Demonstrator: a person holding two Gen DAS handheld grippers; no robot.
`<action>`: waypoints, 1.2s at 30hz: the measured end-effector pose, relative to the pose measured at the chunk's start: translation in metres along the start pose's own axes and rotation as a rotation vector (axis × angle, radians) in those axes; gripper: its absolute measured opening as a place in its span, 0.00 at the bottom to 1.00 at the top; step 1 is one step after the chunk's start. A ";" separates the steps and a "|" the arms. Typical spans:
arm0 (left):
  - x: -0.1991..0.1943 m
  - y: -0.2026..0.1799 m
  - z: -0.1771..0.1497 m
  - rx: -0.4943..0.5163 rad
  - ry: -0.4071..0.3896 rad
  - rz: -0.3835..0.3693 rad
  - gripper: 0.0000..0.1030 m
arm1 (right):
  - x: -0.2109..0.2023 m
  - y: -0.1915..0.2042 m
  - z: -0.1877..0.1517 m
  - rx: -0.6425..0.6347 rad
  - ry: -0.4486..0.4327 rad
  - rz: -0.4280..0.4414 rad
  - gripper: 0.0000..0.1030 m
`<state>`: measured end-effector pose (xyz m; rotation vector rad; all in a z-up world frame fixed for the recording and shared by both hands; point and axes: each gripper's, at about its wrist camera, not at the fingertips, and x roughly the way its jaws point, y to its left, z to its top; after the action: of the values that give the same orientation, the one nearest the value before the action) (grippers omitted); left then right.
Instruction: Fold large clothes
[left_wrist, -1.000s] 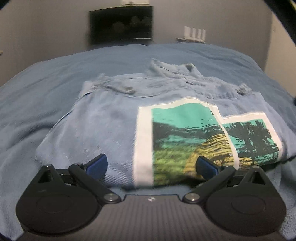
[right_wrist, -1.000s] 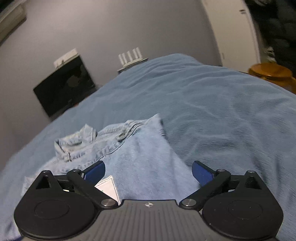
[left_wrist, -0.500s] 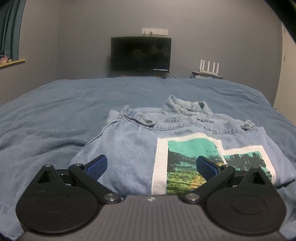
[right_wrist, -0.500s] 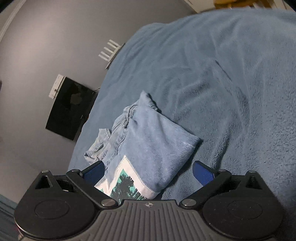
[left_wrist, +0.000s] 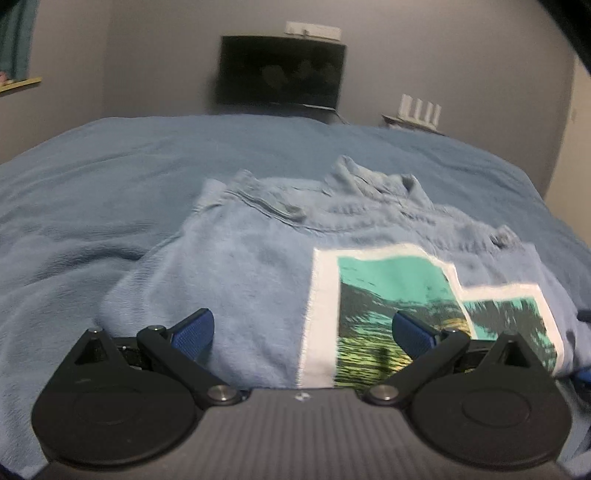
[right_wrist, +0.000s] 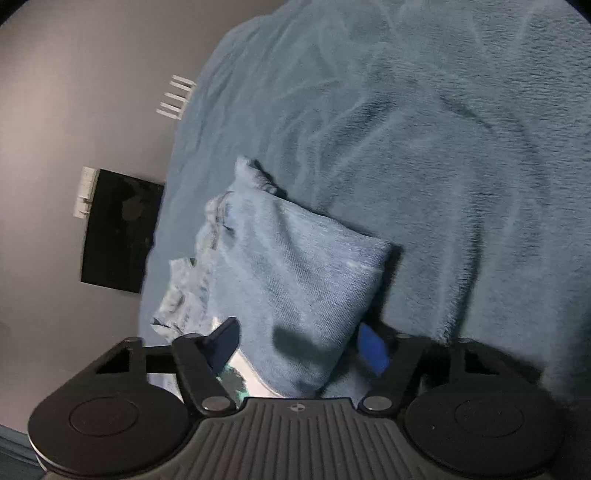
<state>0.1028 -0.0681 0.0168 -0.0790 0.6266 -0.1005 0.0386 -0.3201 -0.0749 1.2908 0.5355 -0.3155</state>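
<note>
jacket (left_wrist: 258, 266) is seen folded compact at frame centre on bed (left_wrist: 92, 192); both jaws spread, nothing pinched; little left.

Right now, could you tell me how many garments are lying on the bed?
1: a folded denim jacket with a printed patch, mid-bed, just ahead of both grippers. Anything folded inside it would be hidden.
</note>
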 end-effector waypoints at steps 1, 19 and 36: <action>0.002 -0.002 -0.001 0.010 0.006 -0.008 1.00 | 0.005 0.000 -0.001 0.002 0.006 -0.012 0.69; 0.016 -0.009 -0.001 0.038 0.043 -0.081 1.00 | 0.037 0.012 0.000 0.058 -0.065 0.066 0.62; 0.008 -0.015 0.009 0.062 0.026 -0.026 1.00 | 0.063 0.065 -0.014 -0.163 -0.128 0.018 0.56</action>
<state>0.1136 -0.0832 0.0205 -0.0259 0.6485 -0.1457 0.1219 -0.2853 -0.0585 1.1092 0.4318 -0.3298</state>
